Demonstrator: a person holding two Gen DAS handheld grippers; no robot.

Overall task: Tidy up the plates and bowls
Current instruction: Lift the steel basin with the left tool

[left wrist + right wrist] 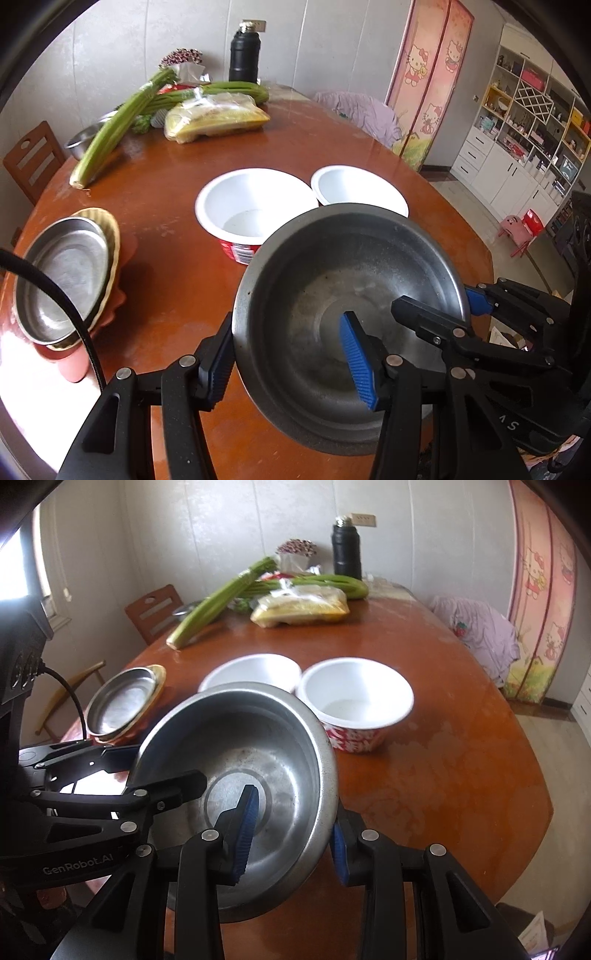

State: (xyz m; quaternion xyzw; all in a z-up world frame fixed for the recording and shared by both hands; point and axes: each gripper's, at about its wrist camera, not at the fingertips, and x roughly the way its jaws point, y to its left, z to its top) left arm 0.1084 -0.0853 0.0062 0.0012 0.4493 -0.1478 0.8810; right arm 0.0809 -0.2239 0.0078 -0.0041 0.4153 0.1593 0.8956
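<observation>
A large steel bowl hangs tilted a little above the brown table, held on opposite sides. My left gripper is shut on its left rim, one pad outside and one inside. My right gripper is shut on the right rim in the same way. Behind the bowl stand two white paper bowls with red sides, side by side. A steel plate tops a stack of plates at the left.
At the back of the table lie celery stalks, a yellow food packet and a black flask. A small steel bowl sits far left. A wooden chair stands beyond the table's left edge.
</observation>
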